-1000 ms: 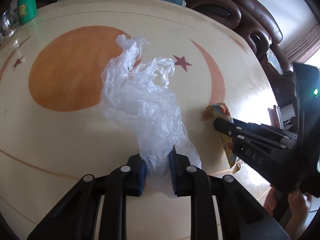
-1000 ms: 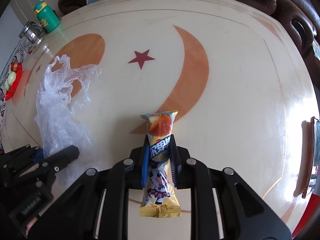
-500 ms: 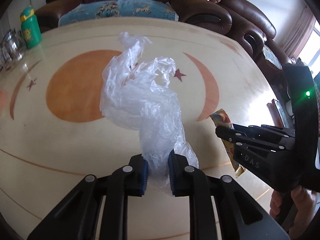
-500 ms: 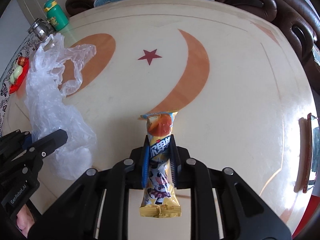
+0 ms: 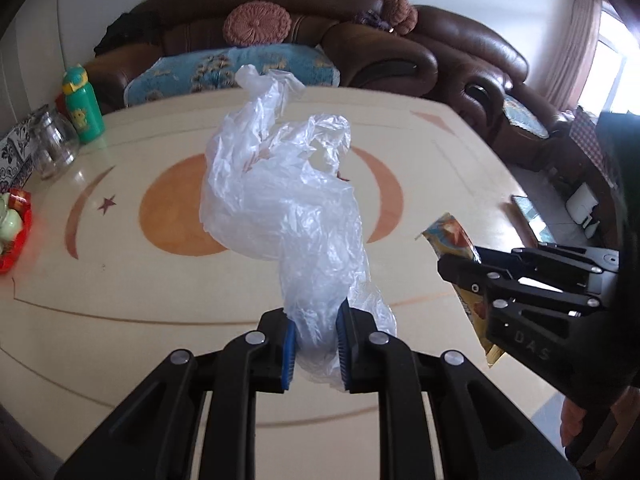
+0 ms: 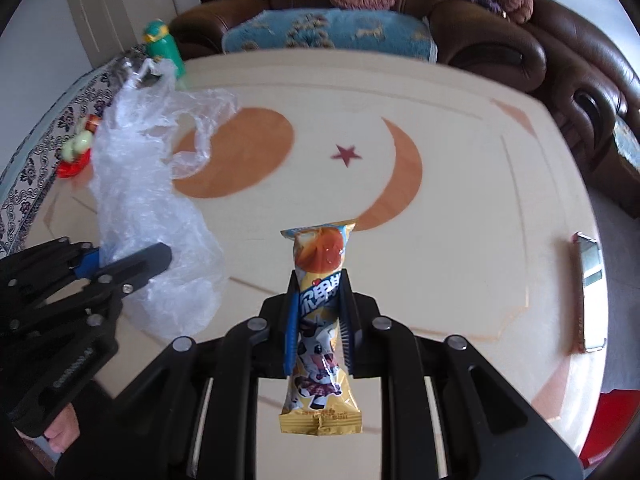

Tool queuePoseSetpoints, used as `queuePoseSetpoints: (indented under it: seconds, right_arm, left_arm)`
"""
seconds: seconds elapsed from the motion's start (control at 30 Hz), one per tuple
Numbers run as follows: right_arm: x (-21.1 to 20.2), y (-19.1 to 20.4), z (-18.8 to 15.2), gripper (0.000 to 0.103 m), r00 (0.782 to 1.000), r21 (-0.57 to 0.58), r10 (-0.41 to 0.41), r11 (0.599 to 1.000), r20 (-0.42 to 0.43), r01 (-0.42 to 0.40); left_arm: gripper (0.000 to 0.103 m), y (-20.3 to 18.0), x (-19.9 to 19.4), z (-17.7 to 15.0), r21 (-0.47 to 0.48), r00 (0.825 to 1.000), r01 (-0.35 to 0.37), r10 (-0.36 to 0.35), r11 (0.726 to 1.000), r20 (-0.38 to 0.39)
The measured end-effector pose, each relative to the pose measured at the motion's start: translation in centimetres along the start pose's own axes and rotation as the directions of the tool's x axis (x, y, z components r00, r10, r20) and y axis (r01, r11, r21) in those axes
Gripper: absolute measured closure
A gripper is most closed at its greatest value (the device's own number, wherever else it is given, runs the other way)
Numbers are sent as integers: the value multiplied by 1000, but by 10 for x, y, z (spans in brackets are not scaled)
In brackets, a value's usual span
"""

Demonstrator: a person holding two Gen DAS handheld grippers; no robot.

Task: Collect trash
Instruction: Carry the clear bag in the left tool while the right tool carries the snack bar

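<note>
My left gripper point(image 5: 316, 350) is shut on a crumpled clear plastic bag point(image 5: 280, 208), which stands up from the blue pads above the cream table point(image 5: 120, 280). In the right wrist view the same plastic bag point(image 6: 136, 184) hangs at the left, pinched in the left gripper point(image 6: 120, 260). My right gripper point(image 6: 318, 322) is shut on a yellow snack wrapper point(image 6: 320, 276) printed with a cartoon cow; both of its ends stick out past the pads. From the left wrist view the snack wrapper point(image 5: 452, 240) shows at the right, held in the right gripper point(image 5: 464, 276).
A green bottle point(image 5: 82, 104), a glass jar point(image 5: 54, 146) and a red dish of sweets point(image 5: 12, 224) stand at the table's left edge. A phone-like slab point(image 6: 588, 292) lies near the right edge. A brown leather sofa point(image 5: 400, 52) with cushions runs behind the table.
Both grippers have risen and tilted up with their loads; the bag and the wrapper now hang clear of the table, and the sofa has come into view.
</note>
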State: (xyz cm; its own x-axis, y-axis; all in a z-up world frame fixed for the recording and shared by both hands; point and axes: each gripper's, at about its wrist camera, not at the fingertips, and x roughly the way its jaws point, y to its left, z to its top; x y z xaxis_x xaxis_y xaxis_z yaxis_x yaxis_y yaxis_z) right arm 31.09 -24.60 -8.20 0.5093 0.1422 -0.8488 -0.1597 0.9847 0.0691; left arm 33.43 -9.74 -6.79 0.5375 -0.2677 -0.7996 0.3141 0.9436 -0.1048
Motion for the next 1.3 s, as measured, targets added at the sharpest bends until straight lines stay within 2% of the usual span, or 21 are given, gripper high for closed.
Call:
queuePoseSetpoints:
  seconds: [0.37,0.7,1.0,1.3]
  right_arm:
    - [-97,50,-42,85,992,-73,-23,997,122,32]
    - [-147,86,-101,85,983,-86,-57,994,174,73]
    - [-173,95,-149,85,981,-60,-62,995,182,74]
    - [-179,93,-194,85,986,-18,-79,996,146,82]
  left_arm:
    - [86,-14,-108,-41,51,992,-14,7,999,124]
    - [86,-27,-173,-91,62,981,-53,41,997,187]
    - [86,-31,-188,-137,66,990,0,-9,998,142]
    - [86,-40,-184,-191,110,996,65,-71,992,52]
